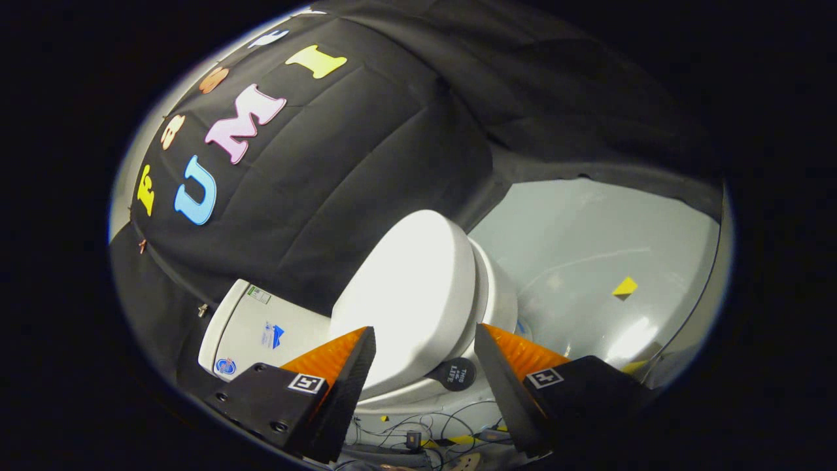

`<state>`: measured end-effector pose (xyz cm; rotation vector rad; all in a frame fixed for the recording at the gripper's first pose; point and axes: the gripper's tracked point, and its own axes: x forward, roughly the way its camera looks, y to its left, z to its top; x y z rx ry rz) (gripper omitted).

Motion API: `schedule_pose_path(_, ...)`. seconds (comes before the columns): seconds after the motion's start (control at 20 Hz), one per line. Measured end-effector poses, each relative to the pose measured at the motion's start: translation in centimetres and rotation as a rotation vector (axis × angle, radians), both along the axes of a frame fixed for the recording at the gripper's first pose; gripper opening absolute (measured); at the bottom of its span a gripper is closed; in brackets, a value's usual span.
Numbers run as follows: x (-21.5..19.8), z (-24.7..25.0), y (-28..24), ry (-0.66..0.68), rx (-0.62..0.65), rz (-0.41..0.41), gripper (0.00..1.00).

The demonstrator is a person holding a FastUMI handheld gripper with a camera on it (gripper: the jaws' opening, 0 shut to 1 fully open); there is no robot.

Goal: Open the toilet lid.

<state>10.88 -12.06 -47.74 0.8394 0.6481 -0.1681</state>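
The white toilet appears tilted, its lid [405, 288] lying flat and closed on the bowl [500, 297]. Its tank [245, 330] stands against the black cloth wall. My gripper [425, 332] is open, close to the lid's side, with the lid's rim showing in the gap between the two fingers. Neither finger touches the lid as far as I can tell. A small round black tab [456, 374] sticks out from under the lid's rim, between the fingers and nearer the right one.
Pale grey glossy floor [588, 242] lies beyond the bowl, with a yellow marker [624, 286] on it. Thin cables [418, 425] trail on the floor below the fingers. Black cloth wall [340, 163] backs the tank.
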Motion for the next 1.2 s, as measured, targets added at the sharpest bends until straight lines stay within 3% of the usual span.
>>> schedule_pose_path(0.25,-0.5,-3.6,1.5,0.053,0.068,-0.016,0.94)
schedule_pose_path(0.4,-1.3,-5.5,2.5,0.077,0.103,0.016,0.93)
schedule_pose_path(0.5,-0.8,-5.6,3.1,0.05,0.127,0.031,0.87)
schedule_pose_path(0.6,-0.5,-6.0,2.9,0.038,0.141,0.013,0.78)
schedule_pose_path(0.75,-0.4,-6.9,2.8,0.047,0.187,-0.031,0.46)
schedule_pose_path(1.0,0.8,-7.3,2.6,0.01,0.222,-0.07,0.33)
schedule_pose_path(1.05,-0.7,-6.8,2.5,0.022,0.245,-0.068,0.26)
schedule_pose_path(1.2,-0.4,-7.4,2.6,0.024,0.223,-0.05,0.26)
